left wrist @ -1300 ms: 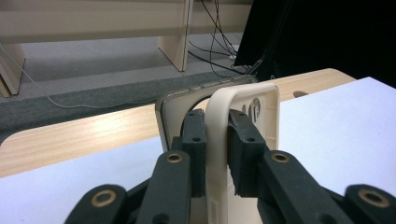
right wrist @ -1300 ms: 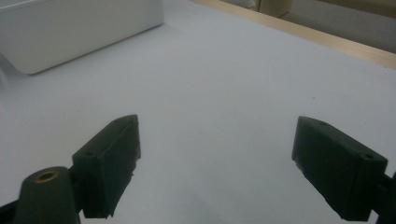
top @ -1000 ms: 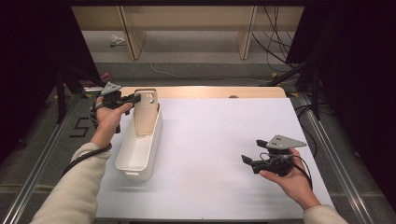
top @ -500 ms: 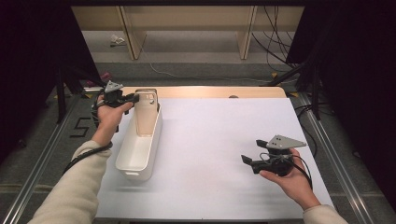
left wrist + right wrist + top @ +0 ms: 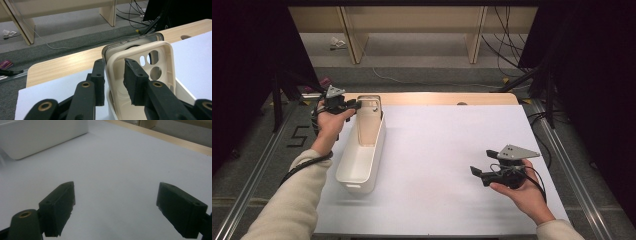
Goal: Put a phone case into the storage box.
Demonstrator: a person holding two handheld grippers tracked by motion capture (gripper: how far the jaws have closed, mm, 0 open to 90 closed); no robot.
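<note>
- Black jaws of the left gripper (image 5: 113, 82) rise from the bottom of the left gripper view, and the cream phone case (image 5: 140, 75) stands between them.
- The side wall of the case runs up through the gap. One jaw is outside the case, the other is inside its hollow.
- The jaws have just been opening. The inside jaw seems to rest against the case, and a thin gap shows at the outside one, so they do not look to be squeezing it.
- The case stands upright with its round camera holes near the top. Just behind it sits a grey, see-through case (image 5: 132, 43), close against it.
- Both cases stand in the far end of a long white tray (image 5: 360, 155), which lies on the left part of the white table top (image 5: 452, 150).
- In the high view the left gripper (image 5: 348, 106) is at the far end of the tray, held by the left hand (image 5: 331, 122) in a cream sleeve.
- The right gripper (image 5: 479, 165) is near the front right of the table, well apart from the tray, resting in the open right hand (image 5: 522, 192).
- Its jaws are spread wide, with bare white table between them.
- Far behind the table are a light wood edge (image 5: 437, 98), a grey floor and wooden legs.
</note>
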